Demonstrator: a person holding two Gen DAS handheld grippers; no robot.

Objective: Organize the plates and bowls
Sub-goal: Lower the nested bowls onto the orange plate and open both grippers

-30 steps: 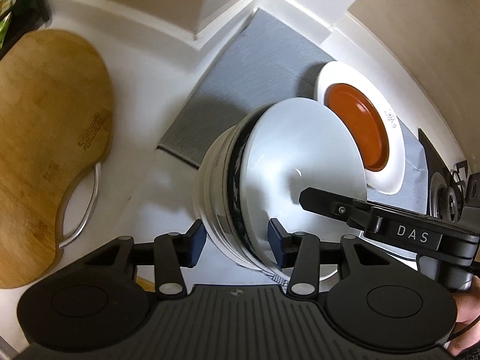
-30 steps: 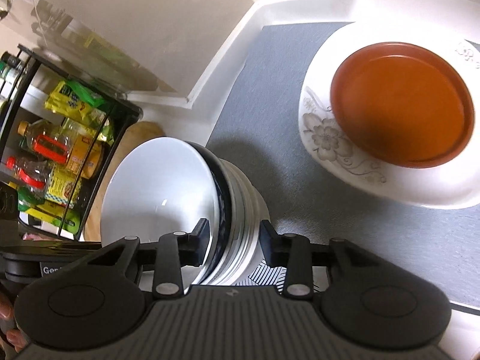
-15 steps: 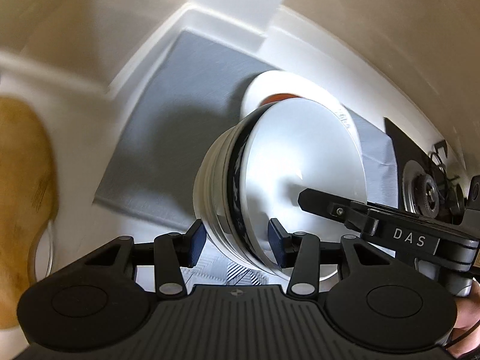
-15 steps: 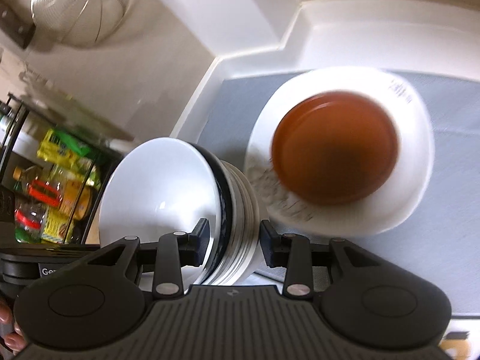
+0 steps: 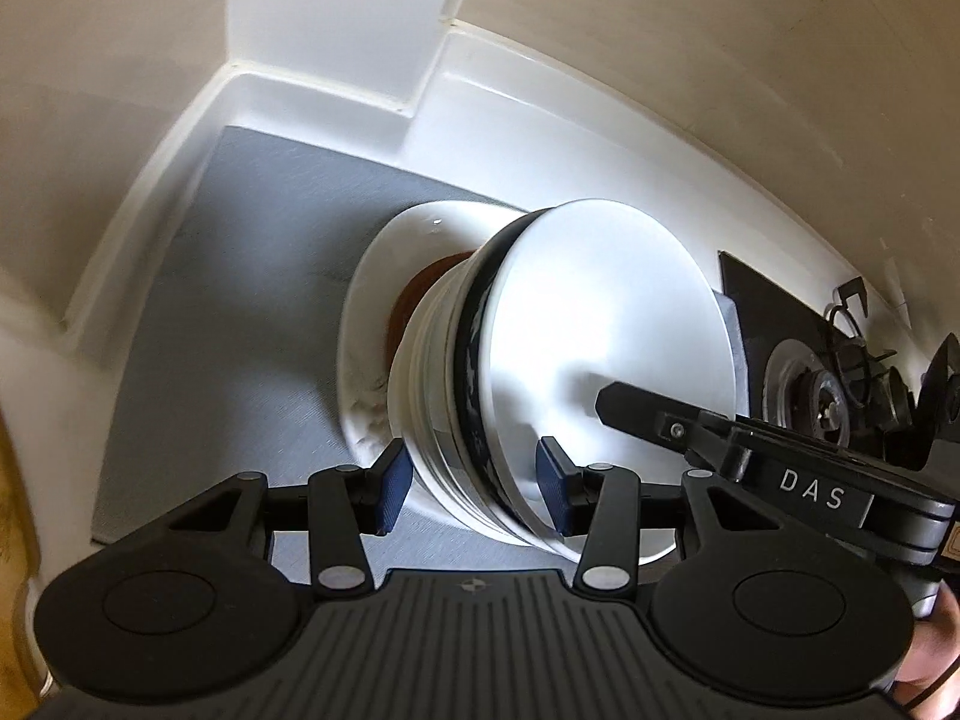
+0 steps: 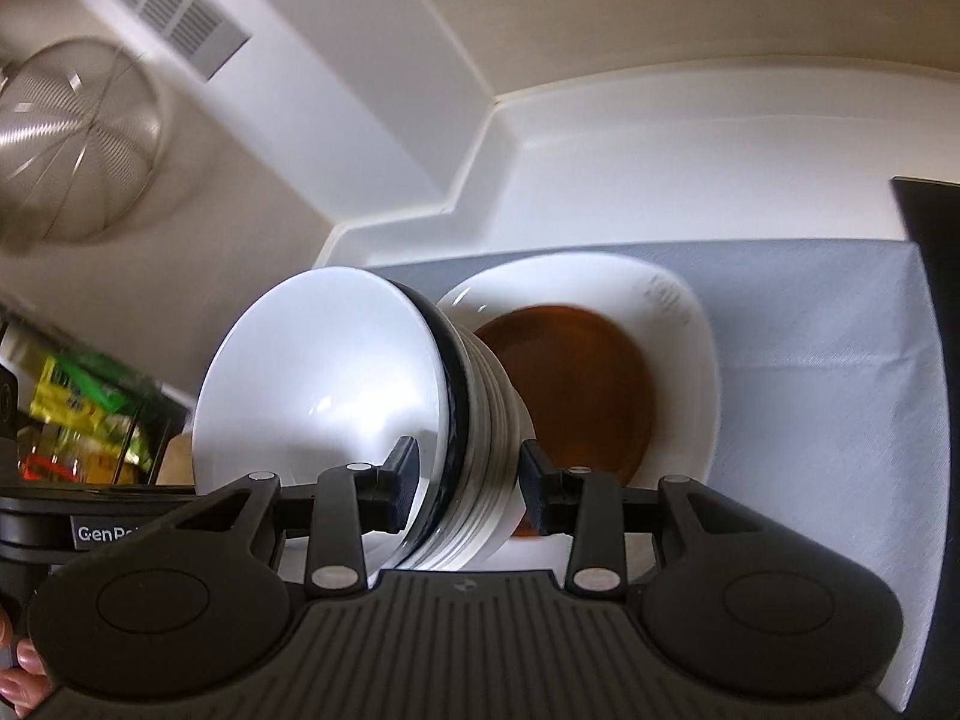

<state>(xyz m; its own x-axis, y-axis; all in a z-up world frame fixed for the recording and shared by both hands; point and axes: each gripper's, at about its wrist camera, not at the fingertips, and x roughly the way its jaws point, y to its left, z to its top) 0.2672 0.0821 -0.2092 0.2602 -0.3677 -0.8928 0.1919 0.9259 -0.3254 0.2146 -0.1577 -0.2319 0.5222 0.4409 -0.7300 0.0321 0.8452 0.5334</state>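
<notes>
A stack of nested bowls (image 5: 540, 372), white with one dark-rimmed bowl inside, is held between both grippers. My left gripper (image 5: 474, 486) is shut on its near rim; my right gripper (image 6: 468, 492) is shut on the opposite rim of the stack of bowls (image 6: 372, 396). The stack is over a brown plate (image 6: 576, 384) that lies on a white floral plate (image 6: 678, 324) on a grey mat (image 6: 828, 396). In the left wrist view the brown plate (image 5: 420, 294) and the white plate (image 5: 372, 312) are mostly hidden behind the bowls. Whether the stack touches the brown plate I cannot tell.
White counter walls (image 5: 336, 78) close the corner behind the mat (image 5: 240, 276). A gas stove (image 5: 834, 378) is to the right. A metal strainer (image 6: 72, 138) hangs at the upper left, and a rack of food packets (image 6: 78, 426) stands at the left.
Both grippers carried the bowl stack away from the cutting board and across the mat until it came over the brown plate. The grip on the stack has not changed.
</notes>
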